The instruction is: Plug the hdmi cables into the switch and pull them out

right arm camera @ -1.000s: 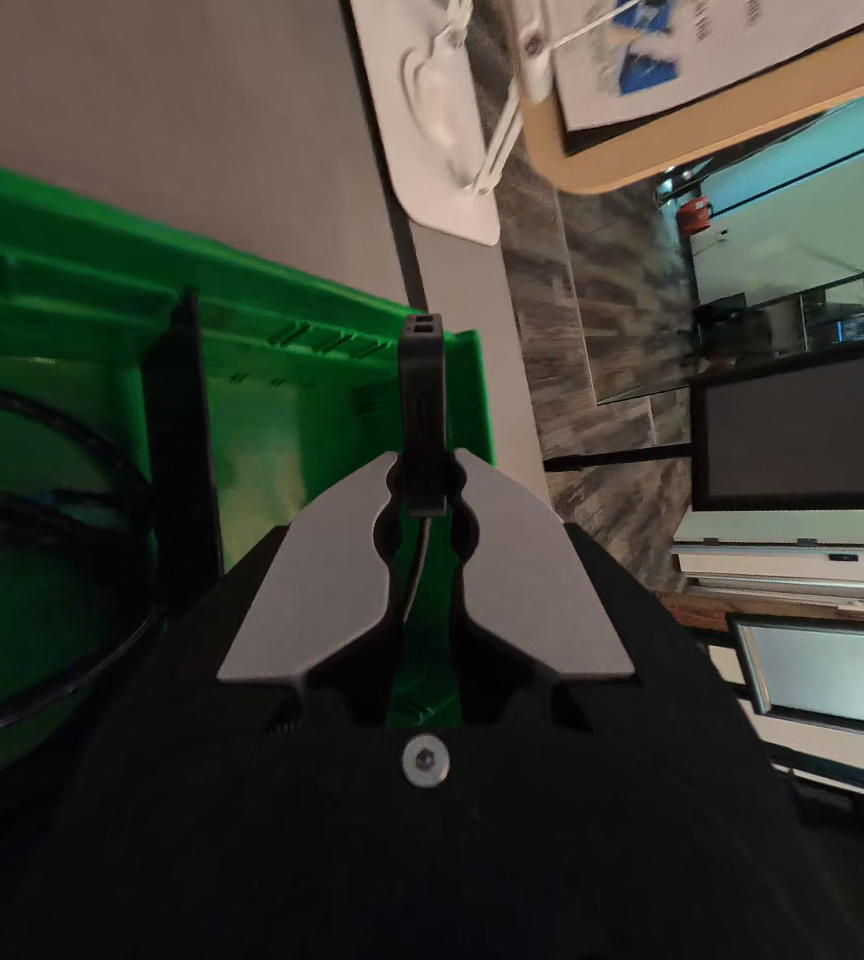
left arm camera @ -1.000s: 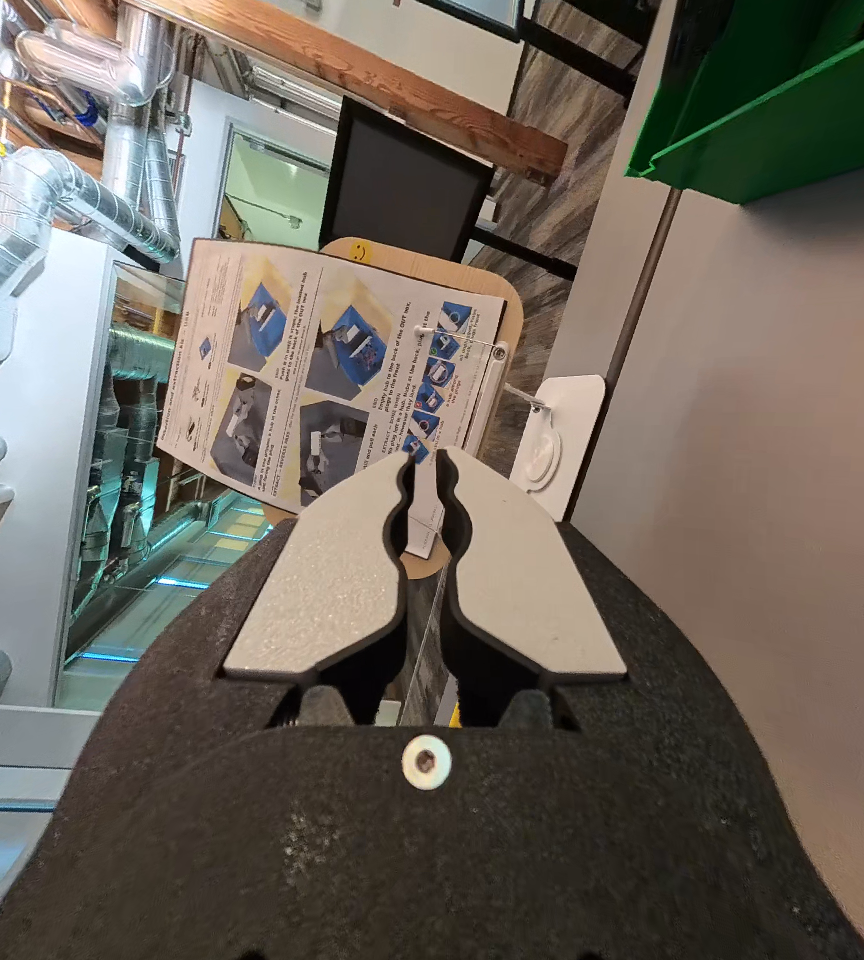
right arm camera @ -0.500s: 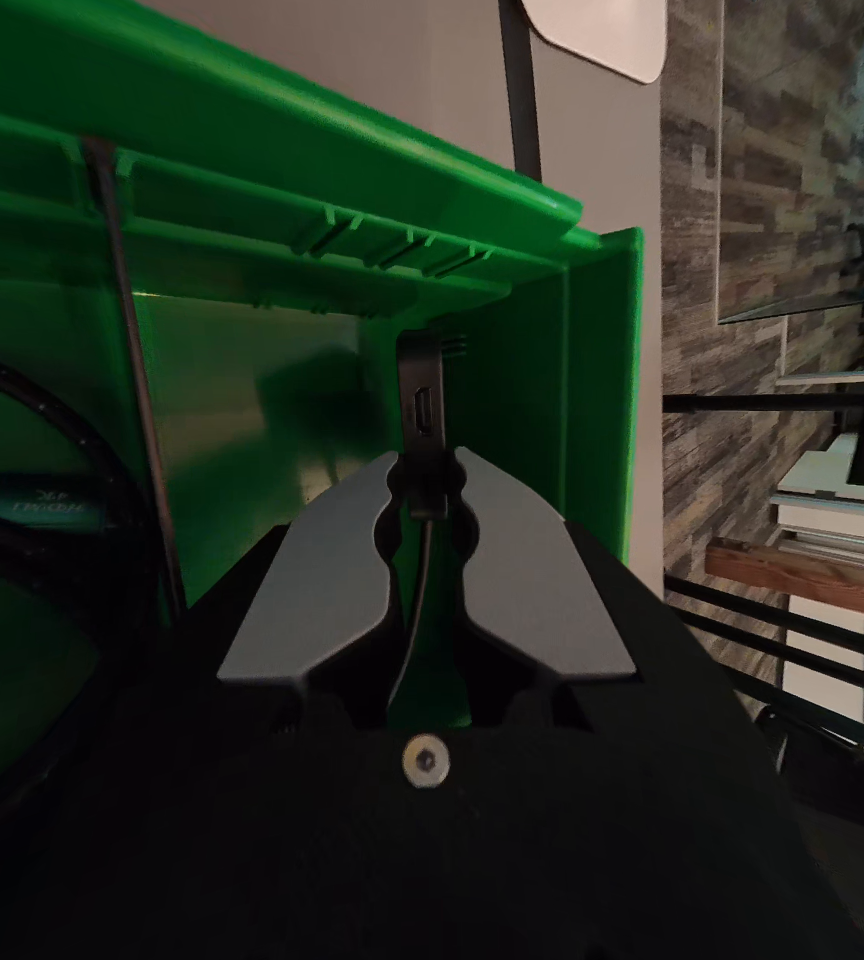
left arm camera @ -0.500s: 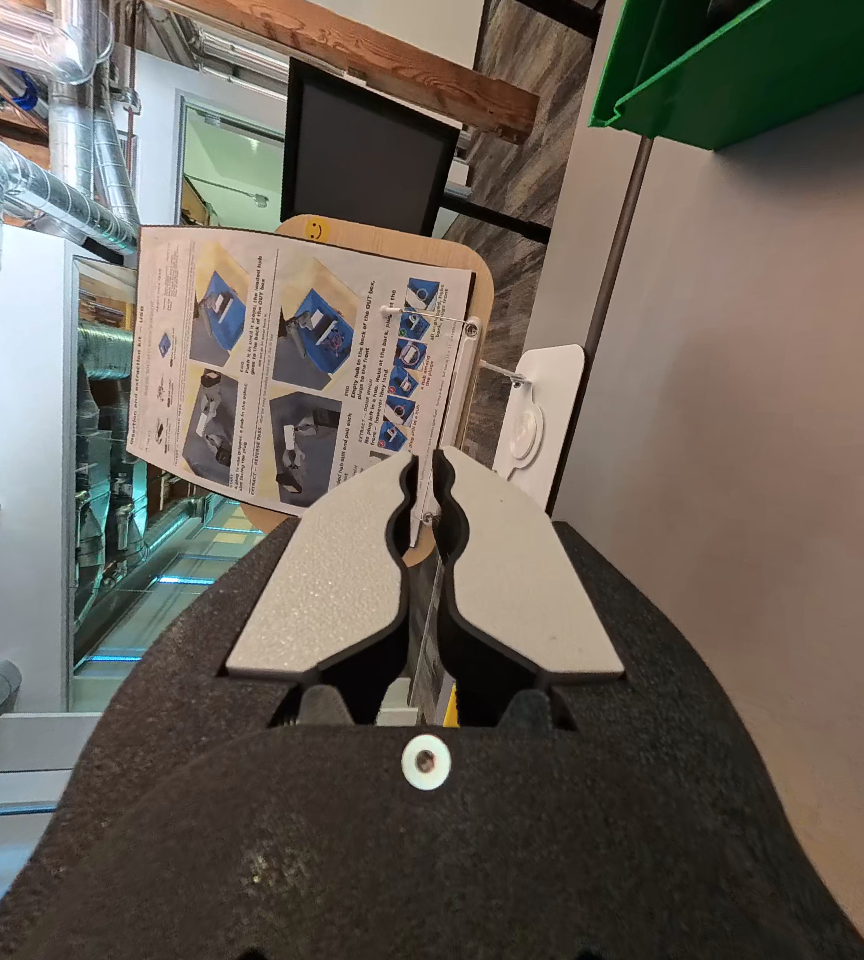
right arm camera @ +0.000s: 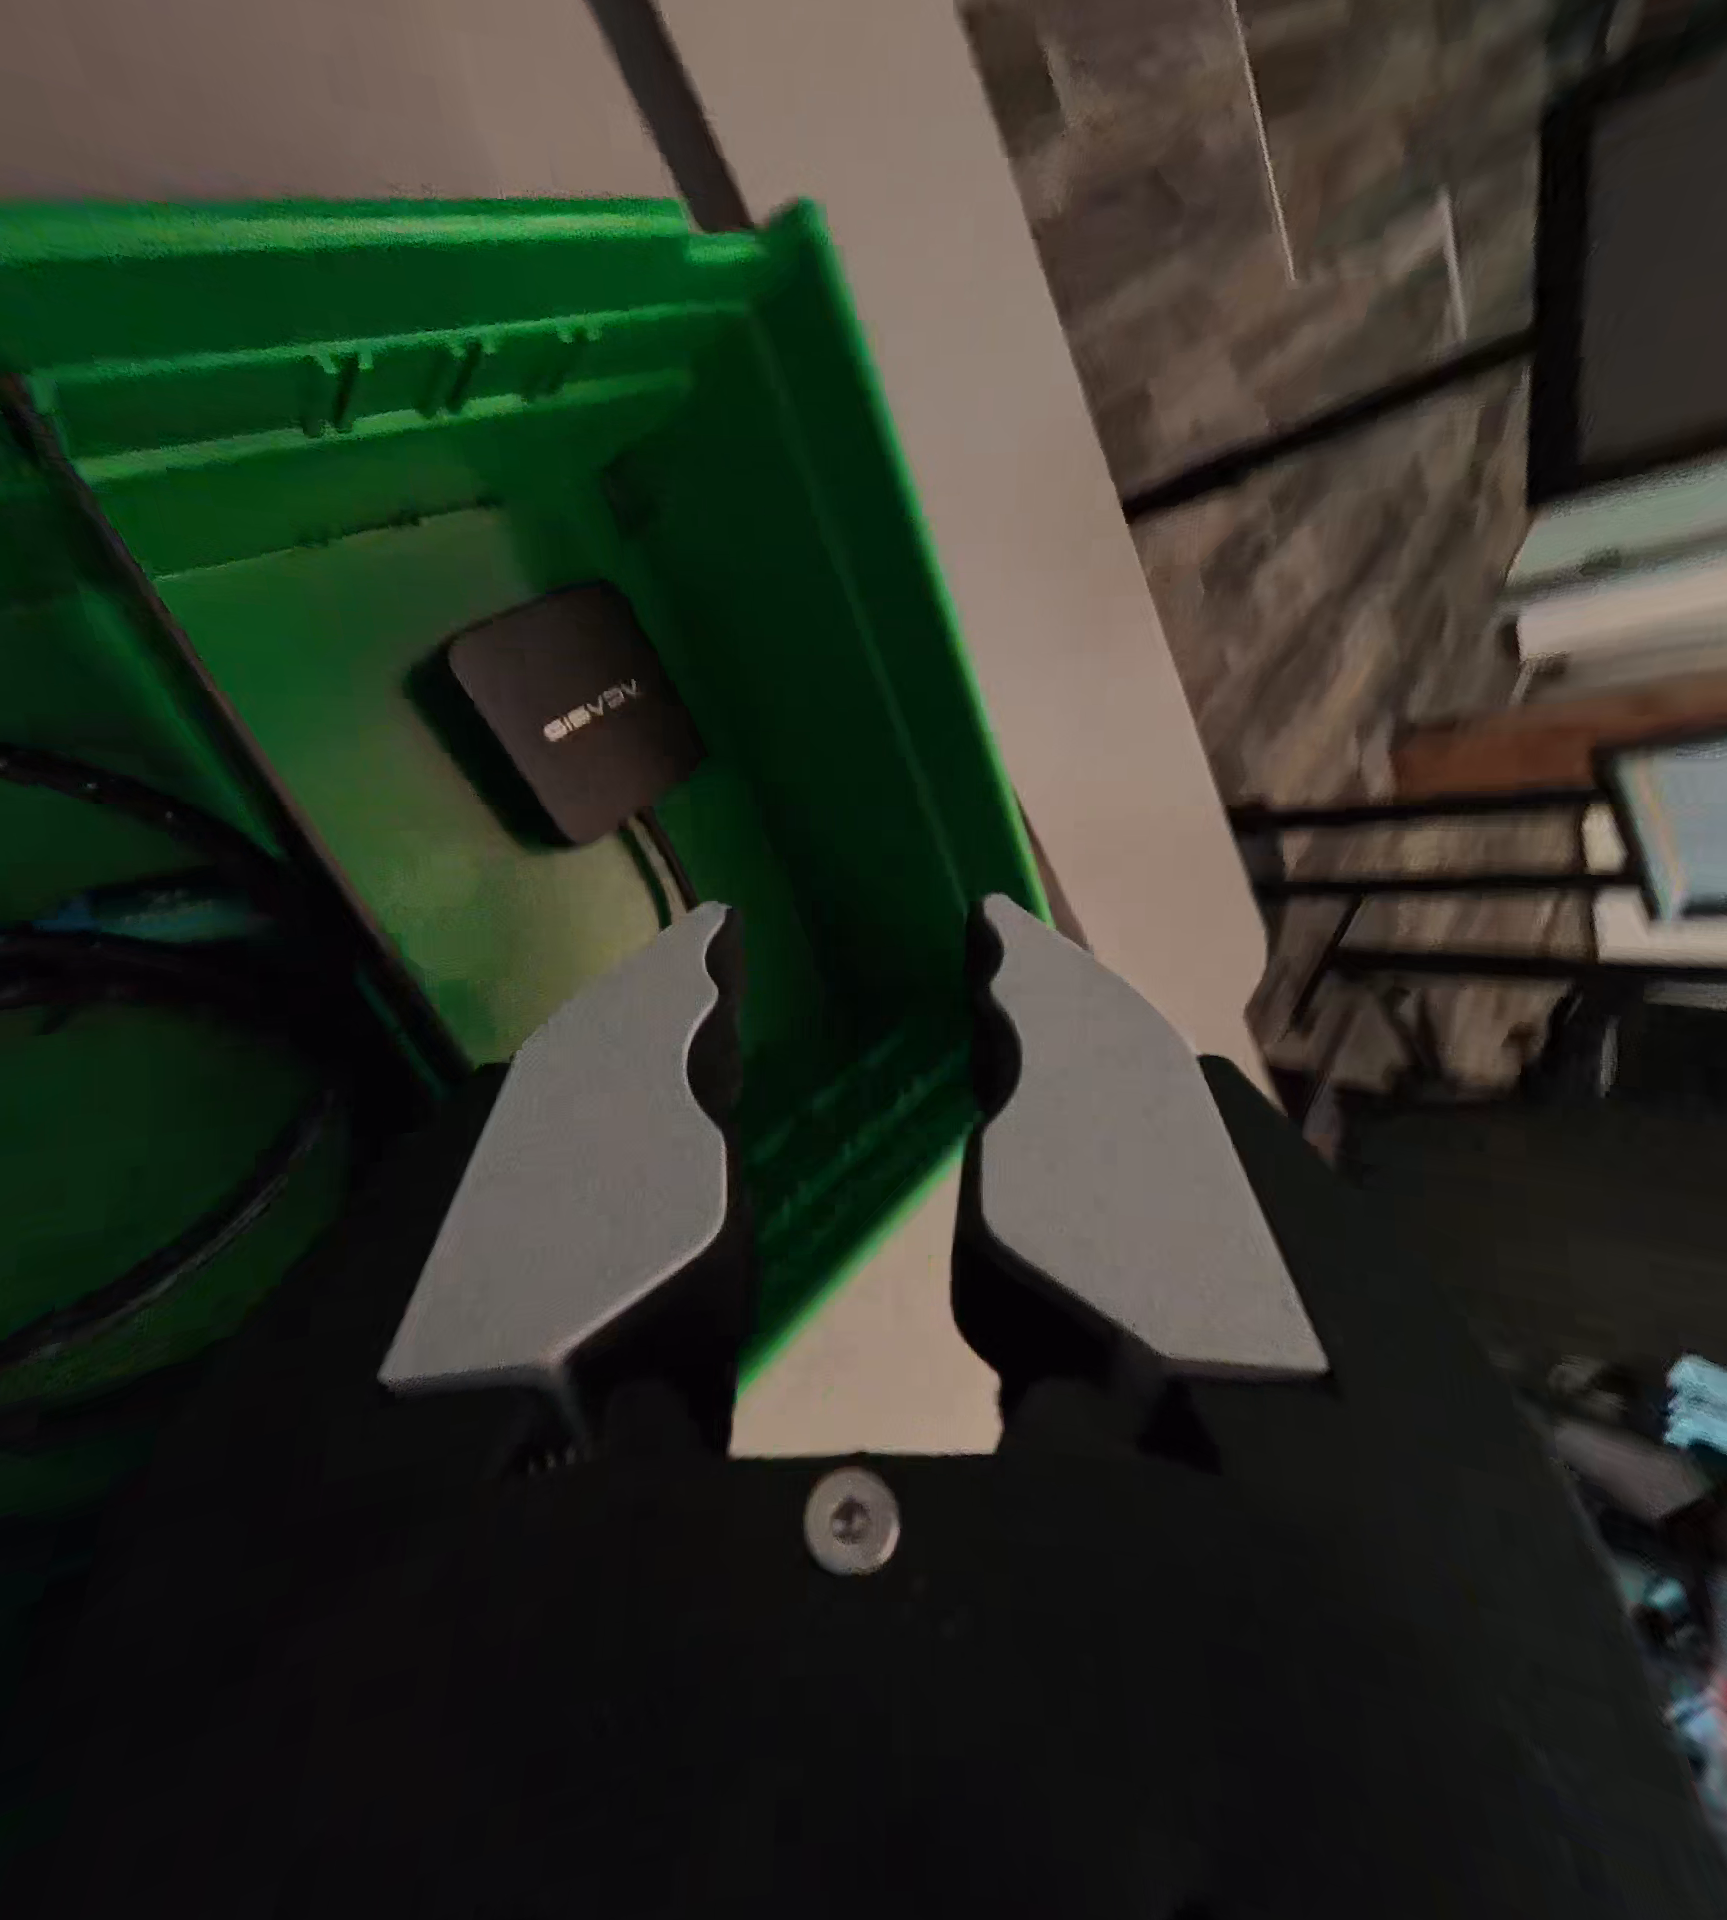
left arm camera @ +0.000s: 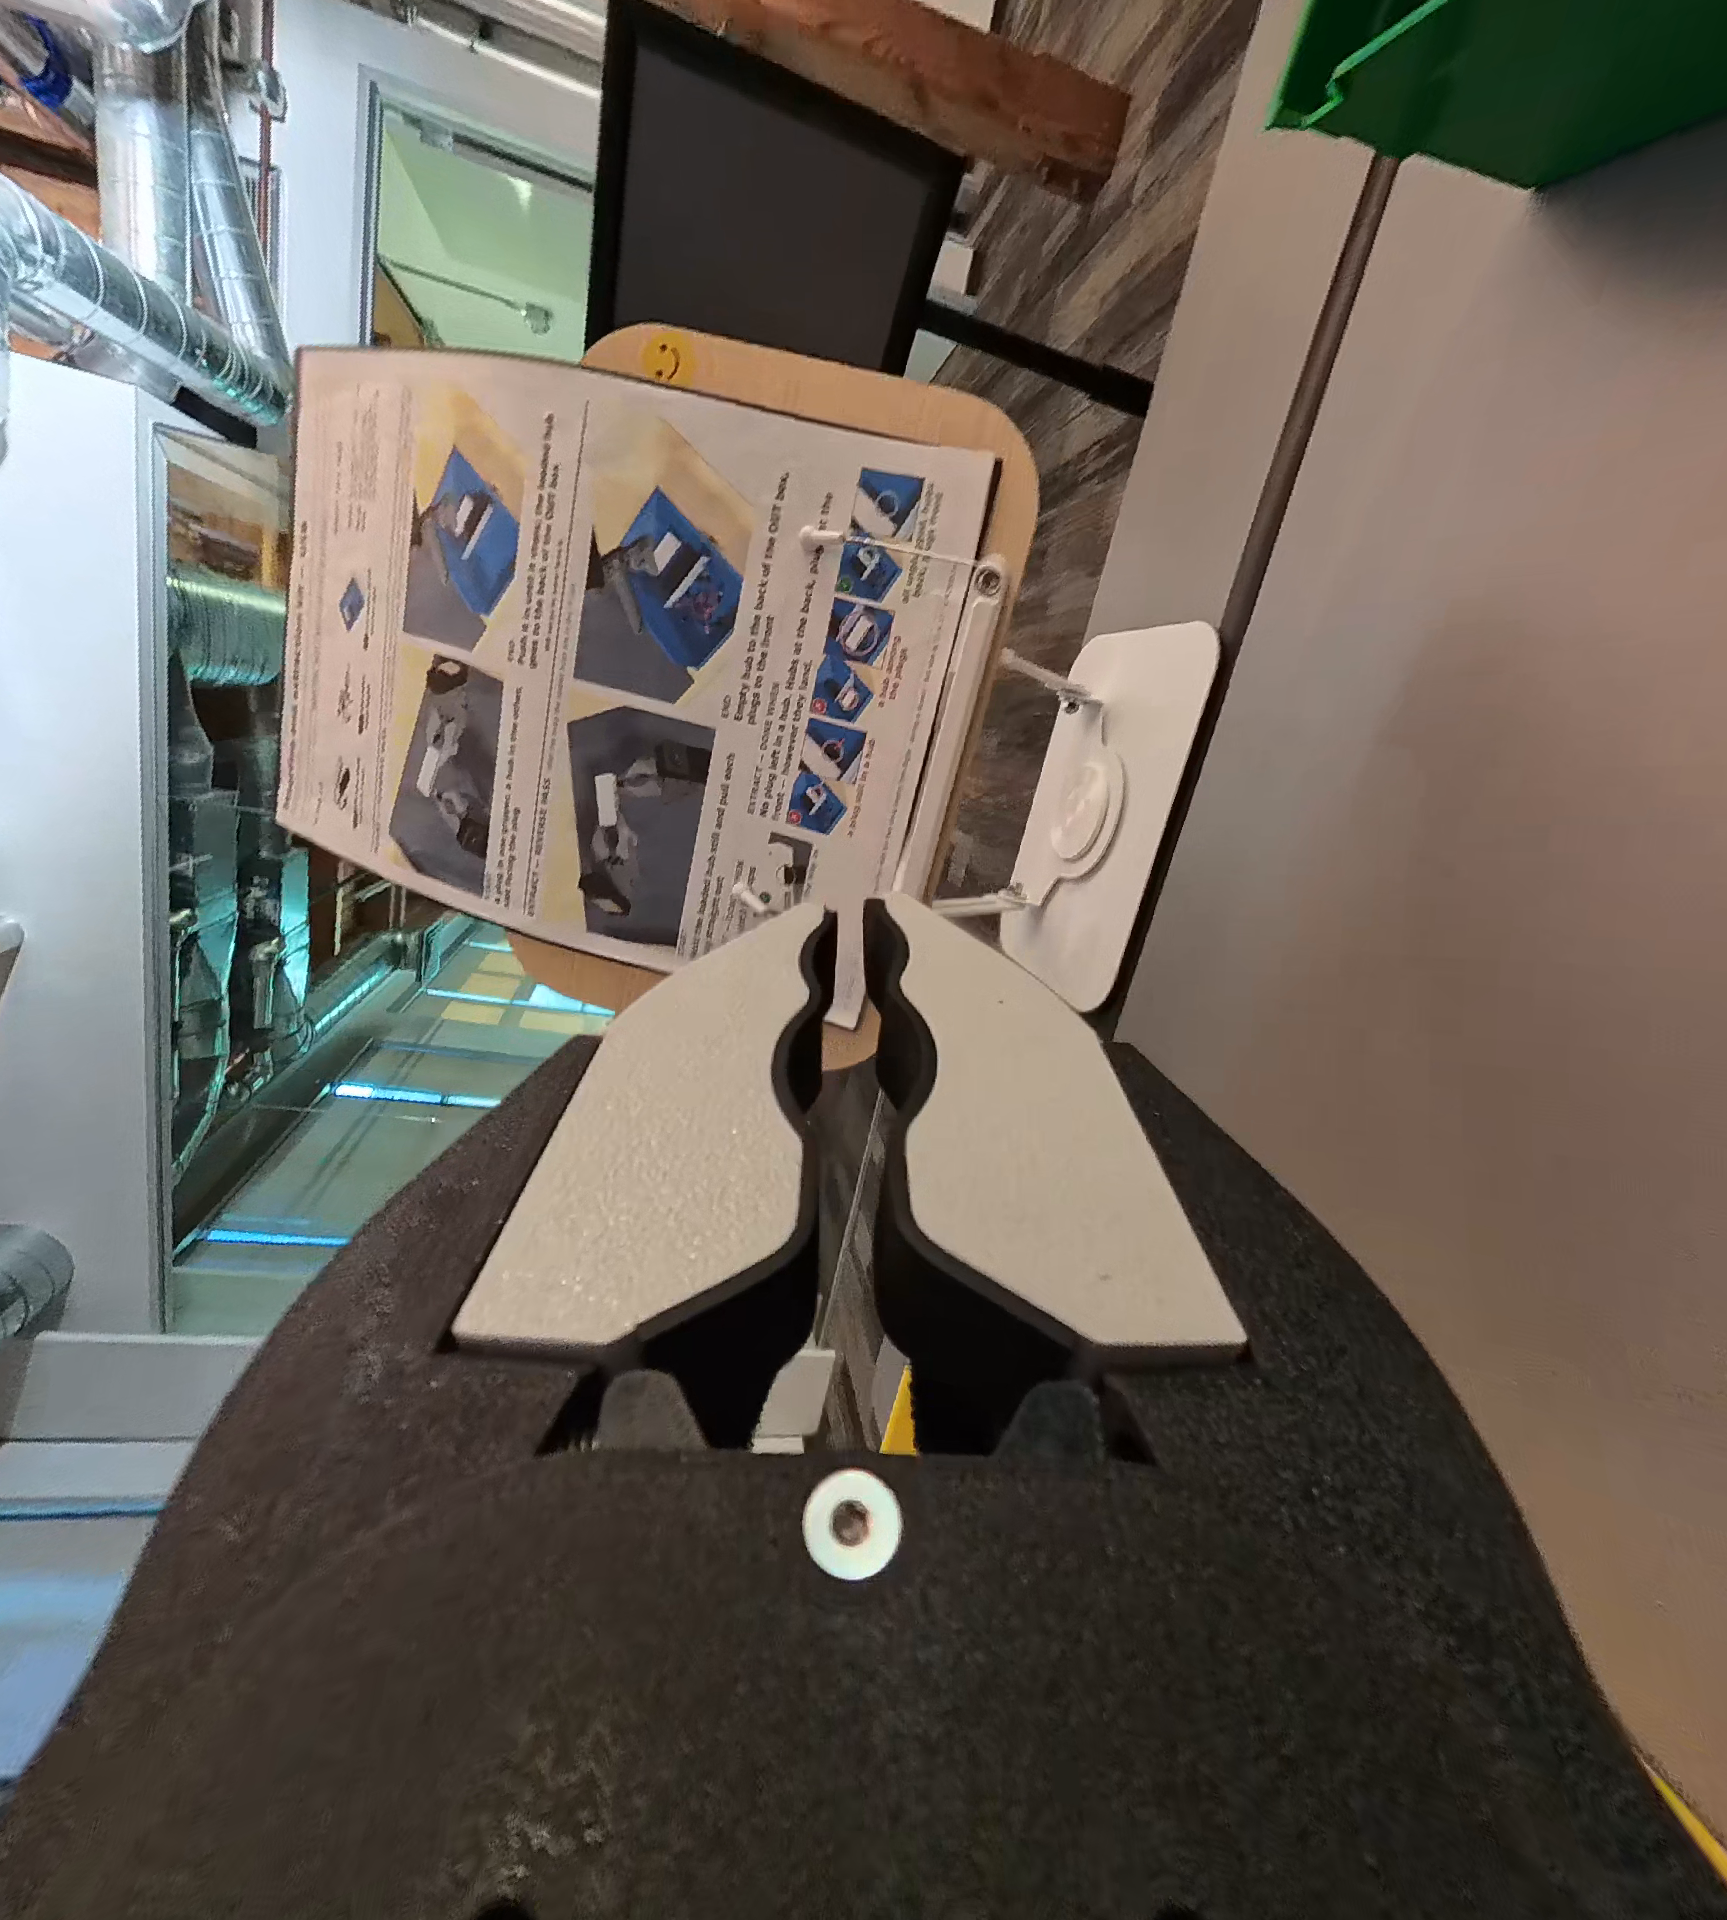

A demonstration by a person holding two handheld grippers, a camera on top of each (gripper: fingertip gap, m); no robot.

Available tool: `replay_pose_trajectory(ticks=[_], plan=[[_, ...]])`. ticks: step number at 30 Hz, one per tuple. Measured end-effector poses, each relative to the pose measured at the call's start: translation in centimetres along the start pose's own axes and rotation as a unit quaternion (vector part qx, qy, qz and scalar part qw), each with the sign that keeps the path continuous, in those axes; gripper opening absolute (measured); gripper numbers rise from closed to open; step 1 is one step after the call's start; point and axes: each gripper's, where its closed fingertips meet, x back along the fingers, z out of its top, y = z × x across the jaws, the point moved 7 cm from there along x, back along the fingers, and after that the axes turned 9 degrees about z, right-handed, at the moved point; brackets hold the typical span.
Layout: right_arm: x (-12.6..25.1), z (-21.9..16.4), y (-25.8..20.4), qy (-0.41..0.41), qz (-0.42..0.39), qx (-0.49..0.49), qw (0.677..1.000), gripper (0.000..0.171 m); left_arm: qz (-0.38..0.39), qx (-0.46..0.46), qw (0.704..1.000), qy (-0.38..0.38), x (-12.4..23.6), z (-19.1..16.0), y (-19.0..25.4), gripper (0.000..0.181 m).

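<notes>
grey wall (left arm camera: pixel 1513 727), silver ducts (left arm camera: pixel 111 301), dark screen (left arm camera: pixel 765 218), wooden beam (left arm camera: pixel 942 73)

Left claw (left arm camera: pixel 846 914): two pale grey, grainy finger plates with wavy black-edged inner rims, set in a rough black foam-like body, one silver screw (left arm camera: pixel 851 1525) at the centre. Right claw (right arm camera: pixel 854 920): same build, darker grey plates, black body, matching screw (right arm camera: pixel 851 1525).
</notes>
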Motion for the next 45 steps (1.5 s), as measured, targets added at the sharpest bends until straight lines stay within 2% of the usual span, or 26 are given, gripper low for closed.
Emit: replay_pose_trajectory(ticks=[2,5,8,11,15,18,20,25,27,29,32,34,36,38,45], plan=[[2.7,-1.2,-0.2,-0.015,0.008,-0.069,0.997,0.047,0.010,0.008,1.000,-0.013,0.2,-0.7,-0.8,0.004],[4.5,-4.0,-1.3,-0.063,0.035,-0.127,0.989,0.050,0.029,0.019,0.998,-0.043,0.8,-2.0,-2.2,0.003],[4.6,-6.8,-2.5,-0.116,0.085,-0.175,0.974,0.046,0.046,0.035,0.996,-0.074,1.4,-3.6,-3.6,0.004],[4.4,-7.9,-3.5,-0.105,0.140,-0.224,0.959,0.044,0.059,0.055,0.993,-0.090,2.1,-4.8,-4.8,0.003],[3.3,-8.9,-3.9,-0.111,0.171,-0.243,0.948,0.042,0.069,0.063,0.991,-0.097,2.6,-5.3,-5.4,0.002],[2.5,-9.8,-3.6,-0.142,0.175,-0.263,0.938,0.031,0.069,0.060,0.992,-0.092,2.6,-5.0,-5.3,0.001],[2.3,-10.0,-3.2,-0.136,0.177,-0.283,0.933,0.033,0.065,0.055,0.992,-0.090,2.4,-4.7,-5.1,0.001],[3.0,-9.7,-2.3,-0.127,0.134,-0.244,0.952,0.030,0.057,0.048,0.994,-0.085,2.2,-4.2,-4.6,0.001],[4.2,-8.1,-2.1,-0.093,0.109,-0.204,0.968,0.026,0.057,0.047,0.994,-0.086,2.2,-4.2,-4.6,0.001],[5.1,-5.9,-2.8,-0.041,0.117,-0.150,0.981,0.025,0.058,0.049,0.994,-0.084,2.3,-4.2,-4.8,0.001],[4.3,-4.5,-3.4,-0.054,0.126,-0.101,0.985,0.026,0.059,0.052,0.993,-0.083,2.4,-4.2,-4.8,0.001],[3.2,-4.4,-3.7,-0.080,0.148,-0.111,0.980,0.025,0.058,0.051,0.993,-0.086,2.4,-4.3,-4.8,0.001],[2.1,-4.9,-3.8,-0.105,0.156,-0.114,0.975,0.013,0.058,0.053,0.993,-0.087,2.4,-4.4,-4.9,0.001],[1.1,-5.4,-3.5,-0.135,0.149,-0.123,0.972,0.010,0.059,0.054,0.993,-0.086,2.4,-4.5,-5.0,0.000],[-0.7,-4.9,-2.5,-0.132,0.158,-0.176,0.963,0.007,0.060,0.053,0.993,-0.087,2.4,-4.5,-5.0,0.000]])
